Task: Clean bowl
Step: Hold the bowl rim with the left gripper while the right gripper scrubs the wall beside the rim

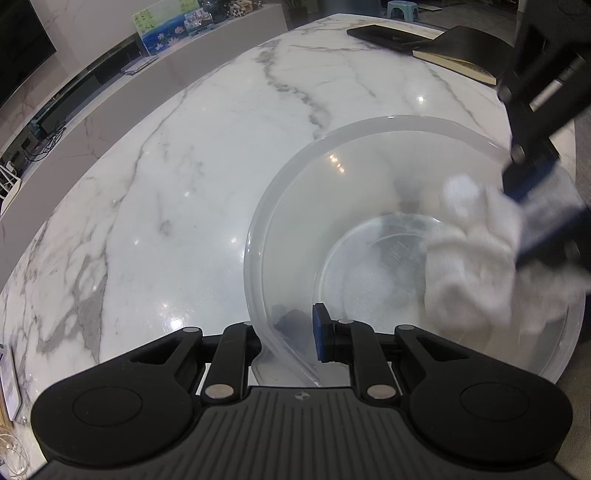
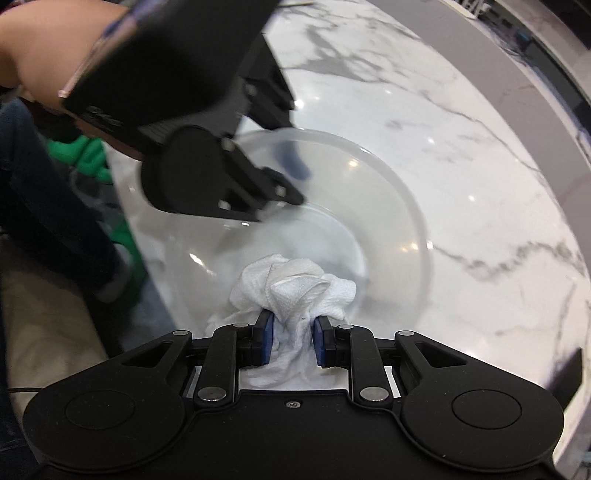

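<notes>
A clear plastic bowl (image 1: 295,206) sits on the white marble table (image 1: 184,184). My left gripper (image 1: 291,332) is shut on the bowl's near rim, one finger outside the wall and one inside. My right gripper (image 2: 293,341) is shut on a crumpled white paper towel (image 2: 295,284) and presses it inside the bowl (image 2: 399,206). In the left wrist view the towel (image 1: 476,251) lies against the bowl's right inner side under the right gripper (image 1: 532,206). The left gripper (image 2: 291,184) shows blurred at the bowl's far rim in the right wrist view.
A black tablet (image 1: 384,35) and a dark notebook (image 1: 461,51) lie at the table's far right. A low cabinet with pictures (image 1: 166,37) runs along the left. The person's arm (image 2: 55,48) and legs are at the left of the right wrist view.
</notes>
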Available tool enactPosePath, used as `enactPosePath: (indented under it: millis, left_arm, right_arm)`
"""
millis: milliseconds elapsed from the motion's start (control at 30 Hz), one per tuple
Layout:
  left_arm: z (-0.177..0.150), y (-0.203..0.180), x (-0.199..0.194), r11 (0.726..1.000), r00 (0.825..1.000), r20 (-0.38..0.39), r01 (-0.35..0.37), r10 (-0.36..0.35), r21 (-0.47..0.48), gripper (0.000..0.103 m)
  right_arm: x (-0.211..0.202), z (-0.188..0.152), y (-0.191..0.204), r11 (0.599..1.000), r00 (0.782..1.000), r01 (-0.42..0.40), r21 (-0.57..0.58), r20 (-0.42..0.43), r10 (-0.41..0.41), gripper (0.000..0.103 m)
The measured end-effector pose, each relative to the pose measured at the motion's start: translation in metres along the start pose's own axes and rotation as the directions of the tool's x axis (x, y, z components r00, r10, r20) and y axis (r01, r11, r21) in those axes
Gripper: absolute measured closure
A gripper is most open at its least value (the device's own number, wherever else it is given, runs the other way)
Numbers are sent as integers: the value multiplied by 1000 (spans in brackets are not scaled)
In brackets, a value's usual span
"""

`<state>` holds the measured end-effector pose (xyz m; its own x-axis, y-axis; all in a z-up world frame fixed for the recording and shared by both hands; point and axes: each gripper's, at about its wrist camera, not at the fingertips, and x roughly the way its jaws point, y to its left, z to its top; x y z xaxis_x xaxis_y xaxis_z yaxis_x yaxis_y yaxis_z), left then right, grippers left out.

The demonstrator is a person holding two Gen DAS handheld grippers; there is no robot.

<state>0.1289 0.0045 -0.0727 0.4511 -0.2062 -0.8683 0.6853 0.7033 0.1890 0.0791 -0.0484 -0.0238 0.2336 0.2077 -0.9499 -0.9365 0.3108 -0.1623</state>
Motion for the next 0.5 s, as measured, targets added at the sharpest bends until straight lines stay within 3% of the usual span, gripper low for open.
enactPosePath:
  millis: [300,500]
  left_arm:
    - [0,-1,2,1000,1000,2,-3,3,16,88]
    - [-1,-1,2,1000,1000,3,-4,4,25,88]
  right_arm:
    - [4,-1,-14,995,995,93,40,21,-94,84]
    - [16,-1,-32,986,987,133,98,83,-141,84]
